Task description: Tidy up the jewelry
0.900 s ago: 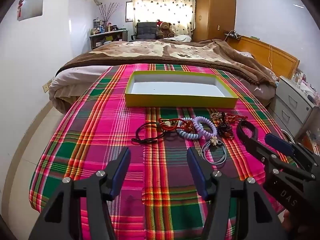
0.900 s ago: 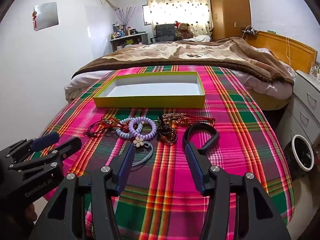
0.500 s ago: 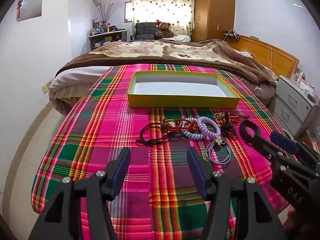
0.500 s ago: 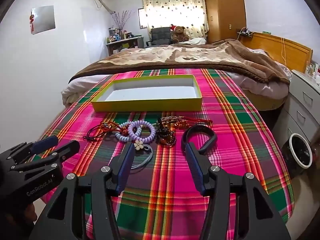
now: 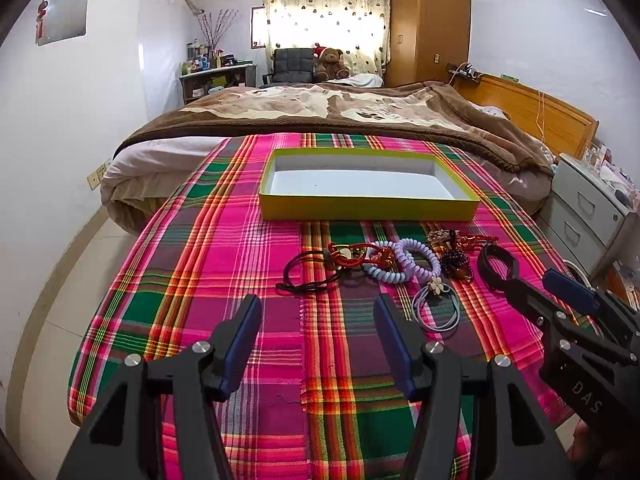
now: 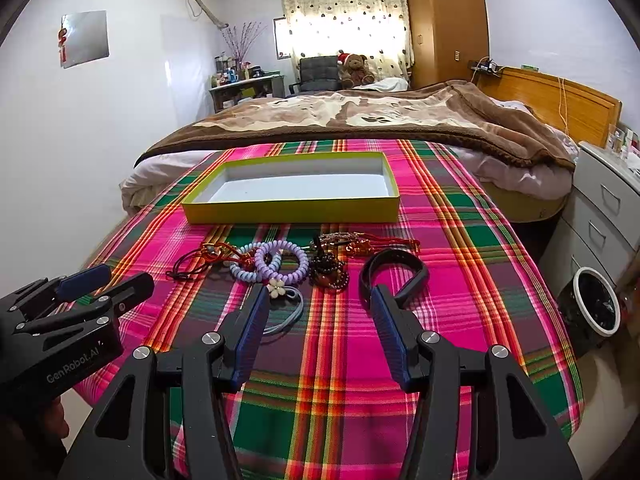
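Note:
A shallow yellow-green box with a white inside lies on the plaid cloth, nothing in it. In front of it is a row of jewelry: a black cord with a red knot, purple spiral bracelets, pale blue ties with a flower, dark bead bracelets, and a black band. My left gripper is open over bare cloth, short of the black cord. My right gripper is open just before the beads and band, holding nothing.
The plaid cloth covers a table that ends close on the left and right. Behind it stands a bed with a brown blanket. A grey drawer unit and a white-rimmed bin stand at the right.
Both views have shifted only slightly; the box and jewelry sit a little further right in the left wrist view. Both grippers stay open and no piece has moved.

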Motion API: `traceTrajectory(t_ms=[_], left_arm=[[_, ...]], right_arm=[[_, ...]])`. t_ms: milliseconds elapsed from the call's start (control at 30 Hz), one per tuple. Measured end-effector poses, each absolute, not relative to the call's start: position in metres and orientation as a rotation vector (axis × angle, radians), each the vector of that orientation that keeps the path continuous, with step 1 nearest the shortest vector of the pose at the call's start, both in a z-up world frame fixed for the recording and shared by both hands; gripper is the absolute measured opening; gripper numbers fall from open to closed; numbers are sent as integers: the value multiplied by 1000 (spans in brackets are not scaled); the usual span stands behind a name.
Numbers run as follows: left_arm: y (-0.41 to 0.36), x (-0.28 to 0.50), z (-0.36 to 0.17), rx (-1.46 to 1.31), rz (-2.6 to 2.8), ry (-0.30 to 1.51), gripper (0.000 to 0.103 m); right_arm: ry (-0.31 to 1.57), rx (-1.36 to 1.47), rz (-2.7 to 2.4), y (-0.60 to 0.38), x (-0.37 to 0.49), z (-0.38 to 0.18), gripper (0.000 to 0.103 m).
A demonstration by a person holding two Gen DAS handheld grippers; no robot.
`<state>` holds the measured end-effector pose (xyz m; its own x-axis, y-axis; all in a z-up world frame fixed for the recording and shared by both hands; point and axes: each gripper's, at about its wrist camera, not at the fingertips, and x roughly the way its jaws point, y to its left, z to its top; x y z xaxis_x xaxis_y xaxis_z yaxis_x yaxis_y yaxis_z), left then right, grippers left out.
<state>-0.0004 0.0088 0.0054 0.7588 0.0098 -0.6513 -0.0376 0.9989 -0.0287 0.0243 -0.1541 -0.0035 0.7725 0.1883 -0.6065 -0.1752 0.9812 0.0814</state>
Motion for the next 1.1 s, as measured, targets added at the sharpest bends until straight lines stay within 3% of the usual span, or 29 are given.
traceTrajectory(t_ms=[1100], left_arm=[[12, -6, 9, -32, 56, 701, 60]], right_arm=[[654, 13, 202, -152, 20, -2, 53]])
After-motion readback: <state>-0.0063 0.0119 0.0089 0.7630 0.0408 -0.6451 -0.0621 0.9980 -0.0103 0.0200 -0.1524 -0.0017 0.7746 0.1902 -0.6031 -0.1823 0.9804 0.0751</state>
